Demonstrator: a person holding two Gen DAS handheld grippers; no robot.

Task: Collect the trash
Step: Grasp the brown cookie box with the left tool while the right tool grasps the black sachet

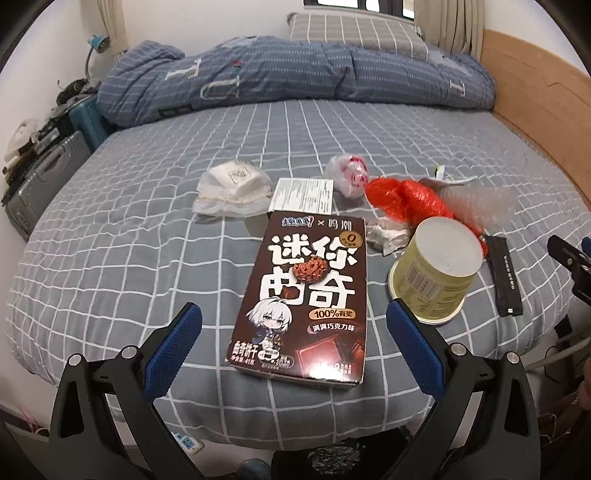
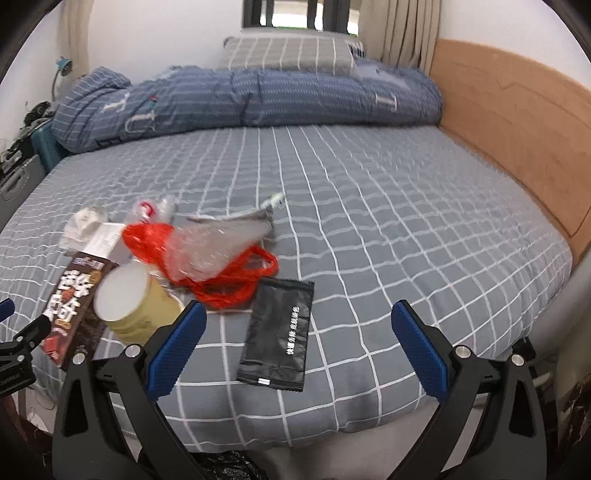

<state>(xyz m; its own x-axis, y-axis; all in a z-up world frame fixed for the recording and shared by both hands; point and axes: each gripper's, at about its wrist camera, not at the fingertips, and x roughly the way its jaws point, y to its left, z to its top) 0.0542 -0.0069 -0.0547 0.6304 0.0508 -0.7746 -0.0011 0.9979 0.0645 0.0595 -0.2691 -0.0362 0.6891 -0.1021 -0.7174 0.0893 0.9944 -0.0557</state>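
Observation:
Trash lies on a grey checked bed [image 1: 110, 229]. In the left wrist view my open, empty left gripper [image 1: 293, 314] frames the near end of a brown cookie box [image 1: 306, 291]. Beside it are an upturned yellow paper cup [image 1: 436, 269], a red plastic bag [image 1: 406, 201], a black wrapper [image 1: 504, 277], a white paper slip [image 1: 303, 195], a white crumpled wrapper [image 1: 232, 190] and a small plastic bag [image 1: 349, 173]. In the right wrist view my open, empty right gripper [image 2: 295, 317] frames the black wrapper [image 2: 280, 332]; the cup [image 2: 136, 306], red bag [image 2: 221, 273] and box [image 2: 74, 302] lie to its left.
A folded blue quilt [image 1: 295, 74] and a pillow [image 1: 354, 33] lie at the head of the bed. A wooden bed board [image 2: 517, 140] runs along the right. Suitcases [image 1: 40, 181] stand on the left. A black trash bag [image 2: 229, 465] shows below the bed's near edge.

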